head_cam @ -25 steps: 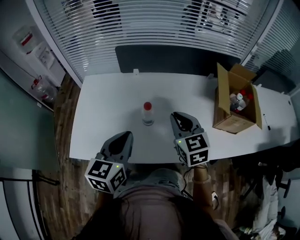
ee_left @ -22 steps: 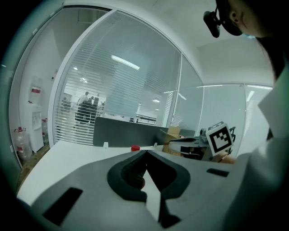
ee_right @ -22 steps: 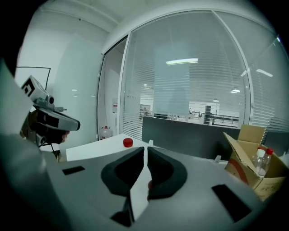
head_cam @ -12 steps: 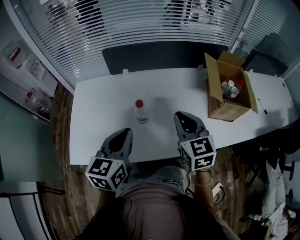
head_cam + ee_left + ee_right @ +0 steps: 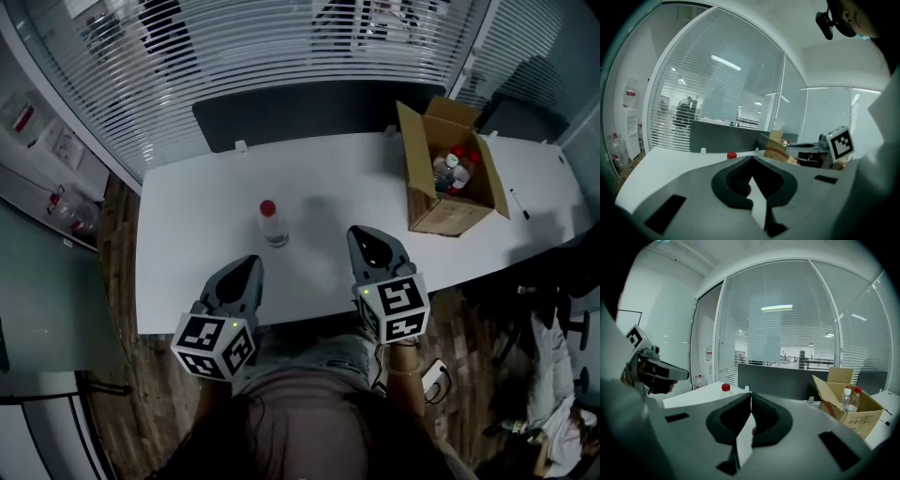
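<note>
Head view: a white table (image 5: 187, 246) seen from above. One clear bottle (image 5: 271, 223) with a red cap stands upright on it. It looks untouched, at 1 o'clock from the left gripper (image 5: 247, 266) and 10 o'clock from the right gripper (image 5: 362, 236), apart from both. One cardboard box (image 5: 427, 202), flaps up, sits at 2 o'clock from the right gripper, holding several small bottles (image 5: 452, 171); their exact count is unclear.

Left gripper view: jaws pressed together, nothing between them. The bottle's red cap shows beyond, at 11 o'clock.

Right gripper view: jaws likewise closed and empty. The bottle stands at 11 o'clock, the box at 3 o'clock, two bottle tops showing.
</note>
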Available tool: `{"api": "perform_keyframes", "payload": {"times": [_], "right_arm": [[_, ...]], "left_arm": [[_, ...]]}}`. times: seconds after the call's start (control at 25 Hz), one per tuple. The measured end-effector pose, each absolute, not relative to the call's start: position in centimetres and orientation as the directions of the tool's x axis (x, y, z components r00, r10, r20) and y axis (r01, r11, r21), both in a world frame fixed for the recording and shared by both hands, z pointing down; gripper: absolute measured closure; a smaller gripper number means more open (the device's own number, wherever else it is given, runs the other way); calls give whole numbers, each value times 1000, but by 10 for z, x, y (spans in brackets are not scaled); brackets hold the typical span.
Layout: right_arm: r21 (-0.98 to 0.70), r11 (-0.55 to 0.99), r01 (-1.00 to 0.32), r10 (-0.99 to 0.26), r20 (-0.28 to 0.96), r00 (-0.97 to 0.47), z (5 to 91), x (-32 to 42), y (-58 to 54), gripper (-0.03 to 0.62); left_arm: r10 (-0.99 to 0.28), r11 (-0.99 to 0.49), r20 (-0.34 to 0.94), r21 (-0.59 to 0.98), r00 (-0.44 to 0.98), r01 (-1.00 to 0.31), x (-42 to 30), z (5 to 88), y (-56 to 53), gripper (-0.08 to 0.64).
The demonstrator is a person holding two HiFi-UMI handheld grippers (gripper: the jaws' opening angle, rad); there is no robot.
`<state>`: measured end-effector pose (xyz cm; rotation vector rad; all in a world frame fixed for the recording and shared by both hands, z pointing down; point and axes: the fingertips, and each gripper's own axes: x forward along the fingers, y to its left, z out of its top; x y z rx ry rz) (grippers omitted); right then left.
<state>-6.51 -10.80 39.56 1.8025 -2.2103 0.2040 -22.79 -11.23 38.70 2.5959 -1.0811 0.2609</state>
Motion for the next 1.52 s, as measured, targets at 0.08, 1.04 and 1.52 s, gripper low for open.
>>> {"api": "perform_keyframes", "payload": {"times": [0.08, 1.04, 1.52], "right_arm": [[68, 213, -975, -937, 297, -184, 395, -64, -106, 566], [1, 236, -972, -932, 282, -227, 391, -15, -90, 566], [-6, 187, -982, -962, 204, -184, 360, 76, -90, 566]], "left_arm": [[-660, -662, 288, 213, 694, -718, -226, 388, -111, 553], [-618, -667, 265, 321, 740, -672, -156, 386, -107, 552], [-539, -723, 235, 363, 809, -587, -53, 373, -112, 552]]}}
